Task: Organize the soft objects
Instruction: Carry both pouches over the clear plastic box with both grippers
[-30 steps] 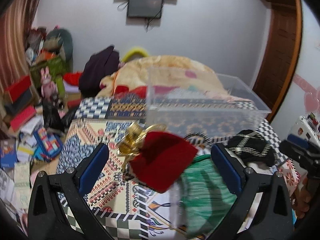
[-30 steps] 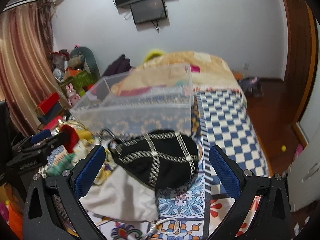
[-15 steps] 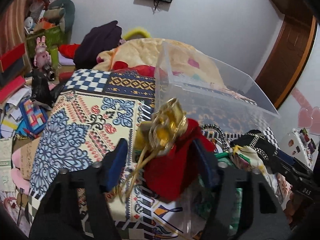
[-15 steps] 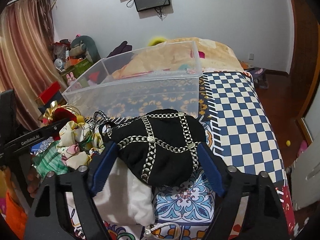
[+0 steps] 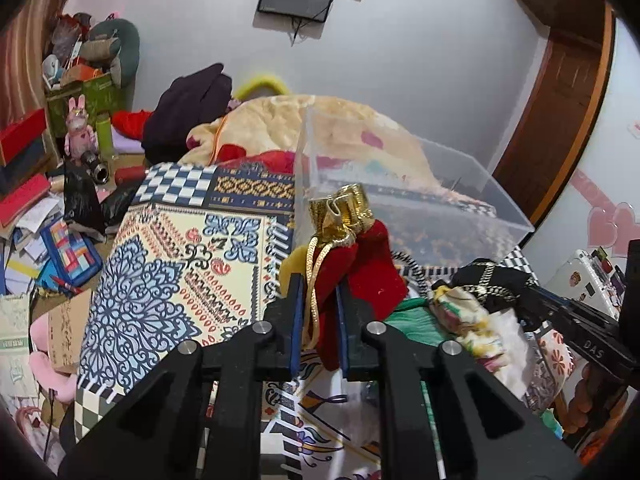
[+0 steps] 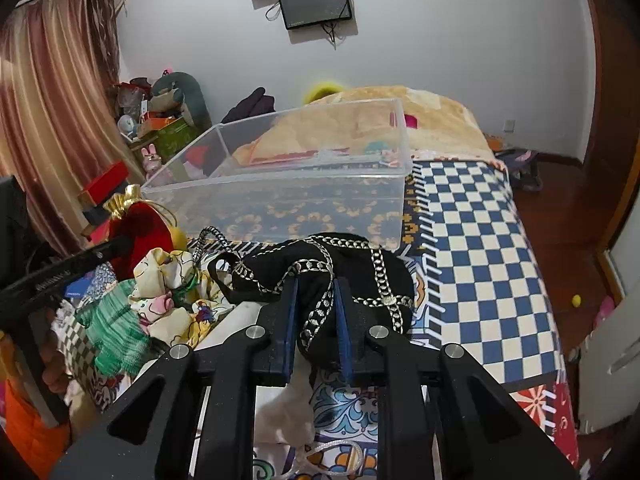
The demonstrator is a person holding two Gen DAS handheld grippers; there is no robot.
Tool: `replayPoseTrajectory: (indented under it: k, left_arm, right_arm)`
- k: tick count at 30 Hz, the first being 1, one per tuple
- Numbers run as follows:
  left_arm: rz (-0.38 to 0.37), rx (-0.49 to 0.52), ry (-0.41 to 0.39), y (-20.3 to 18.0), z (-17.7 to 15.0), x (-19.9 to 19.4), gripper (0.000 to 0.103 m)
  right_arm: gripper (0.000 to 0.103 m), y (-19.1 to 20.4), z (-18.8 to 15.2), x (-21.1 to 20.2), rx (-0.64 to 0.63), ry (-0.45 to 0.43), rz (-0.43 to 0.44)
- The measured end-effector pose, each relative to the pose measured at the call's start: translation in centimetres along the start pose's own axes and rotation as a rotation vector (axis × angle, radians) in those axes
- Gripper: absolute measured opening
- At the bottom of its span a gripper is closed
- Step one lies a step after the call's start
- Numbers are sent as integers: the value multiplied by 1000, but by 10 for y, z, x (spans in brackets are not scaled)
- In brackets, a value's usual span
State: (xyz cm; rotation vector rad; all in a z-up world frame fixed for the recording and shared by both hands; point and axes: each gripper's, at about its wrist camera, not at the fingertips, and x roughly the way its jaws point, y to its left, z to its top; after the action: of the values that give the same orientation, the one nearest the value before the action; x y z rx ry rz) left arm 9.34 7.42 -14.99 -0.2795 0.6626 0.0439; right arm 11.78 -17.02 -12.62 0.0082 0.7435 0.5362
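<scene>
The right gripper (image 6: 315,312) has its blue-padded jaws pressed into a black fabric pouch with silver chain trim (image 6: 352,276), which lies on the bed covered with a patterned, blue-and-white checkered quilt (image 6: 472,248). Just beyond the pouch stands a clear plastic storage bin (image 6: 280,196). To the left sit a floral cream cloth bundle (image 6: 168,280), a green knitted piece (image 6: 114,332) and a red velvet drawstring bag with gold top (image 6: 136,224), where the left gripper's black finger (image 6: 80,260) reaches.

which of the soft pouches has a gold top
The red velvet pouch, pinched in the left gripper; the black pouch has only silver chain trim.
</scene>
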Motion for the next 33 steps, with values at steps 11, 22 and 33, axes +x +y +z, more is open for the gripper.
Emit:
replayPoseTrajectory:
  k: [11, 22, 33]
  left_arm:
    - [-32, 62, -133, -22, 23, -41, 10]
    - [-41, 107, -227, -37, 61, -49, 10]
    - [-63, 96, -217, -35, 103, -27, 10]
  right_arm:
    - [14, 8, 19, -39, -21, -131, 12]
    - [14, 11, 58, -66, -47, -293, 11]
    - [14, 20, 91, -44, -87, -347, -13]
